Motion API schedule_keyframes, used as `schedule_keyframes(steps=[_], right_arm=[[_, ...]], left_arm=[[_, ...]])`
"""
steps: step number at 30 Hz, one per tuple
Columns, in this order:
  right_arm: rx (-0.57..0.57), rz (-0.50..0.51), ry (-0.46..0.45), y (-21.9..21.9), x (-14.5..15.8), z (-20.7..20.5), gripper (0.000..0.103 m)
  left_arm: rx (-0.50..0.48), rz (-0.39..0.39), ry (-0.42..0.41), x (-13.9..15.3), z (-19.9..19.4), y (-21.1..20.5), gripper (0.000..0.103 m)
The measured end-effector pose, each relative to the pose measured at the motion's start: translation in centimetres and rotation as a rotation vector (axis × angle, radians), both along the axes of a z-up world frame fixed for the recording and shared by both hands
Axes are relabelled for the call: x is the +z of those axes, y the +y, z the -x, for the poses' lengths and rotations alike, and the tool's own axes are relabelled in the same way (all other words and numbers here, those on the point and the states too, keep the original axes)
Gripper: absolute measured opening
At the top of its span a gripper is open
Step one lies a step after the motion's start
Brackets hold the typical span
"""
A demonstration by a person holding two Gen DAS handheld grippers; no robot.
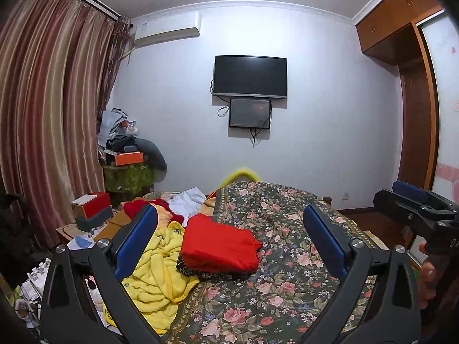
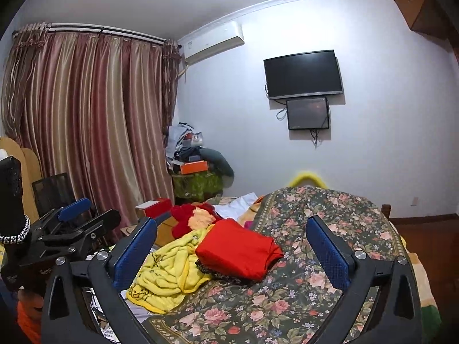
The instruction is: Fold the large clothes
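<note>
Left gripper (image 1: pixel 229 238): jaws spread wide, blue pads apart, nothing between them, held above the bed.
Right gripper (image 2: pixel 231 240): jaws spread fully wide, gripping nothing, also above the bed.
Red garment (image 1: pixel 219 246): folded into a compact block, lying on a dark folded piece atop the floral bedspread (image 1: pixel 287 258), ahead of both grippers and touching neither.
Yellow fleece blanket (image 1: pixel 156 269): crumpled, just left of the red garment, touching its edge.
Red plush item (image 2: pixel 190 218): behind the blanket, near white cloth (image 1: pixel 188 200).
Bedside clutter: stacked boxes (image 1: pixel 93 210) left of the bed.
Far wall: television (image 1: pixel 249 76), smaller screen (image 1: pixel 249 113) beneath, air conditioner (image 1: pixel 167 28).
Curtains (image 1: pixel 48 109): drawn, left.
</note>
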State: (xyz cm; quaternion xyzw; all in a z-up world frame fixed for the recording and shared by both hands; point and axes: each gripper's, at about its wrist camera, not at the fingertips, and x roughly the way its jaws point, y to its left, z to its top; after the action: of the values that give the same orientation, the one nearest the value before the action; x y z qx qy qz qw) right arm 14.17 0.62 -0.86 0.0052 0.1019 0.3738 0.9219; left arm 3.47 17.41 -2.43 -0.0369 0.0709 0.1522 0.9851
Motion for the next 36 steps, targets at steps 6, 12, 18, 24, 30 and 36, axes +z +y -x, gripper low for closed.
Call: schedule_keyframes(steps=[6,12,18,24,30,36], right_arm=[[-0.007,0.005,0.004,-0.1,0.1,-0.1,0.103],[-0.008,0.011,0.0,-0.2,0.2,-0.2,0.103],[-0.016,0.016,-0.012,-0.5,0.2,-0.2,0.103],[-0.022,0.016,-0.009,-0.8,0.1,-0.4,0.103],[-0.03,0.013,-0.003,-1.1,0.0,-0.5,0.103],[-0.036,0.01,-0.002,-1.3,0.0,-0.4,0.103]], left_arm=[[0.003,0.004,0.007,-0.1,-0.4,0.1,0.102],[0.001,0.011,0.012,-0.2,-0.8,0.1,0.103],[-0.004,0.012,0.014,-0.3,-1.0,0.0,0.103],[-0.011,0.005,0.011,-0.3,-1.1,-0.2,0.103],[-0.018,-0.002,0.01,-0.3,-1.1,-0.5,0.103],[-0.023,0.001,0.013,-0.2,-1.2,-0.5,0.103]])
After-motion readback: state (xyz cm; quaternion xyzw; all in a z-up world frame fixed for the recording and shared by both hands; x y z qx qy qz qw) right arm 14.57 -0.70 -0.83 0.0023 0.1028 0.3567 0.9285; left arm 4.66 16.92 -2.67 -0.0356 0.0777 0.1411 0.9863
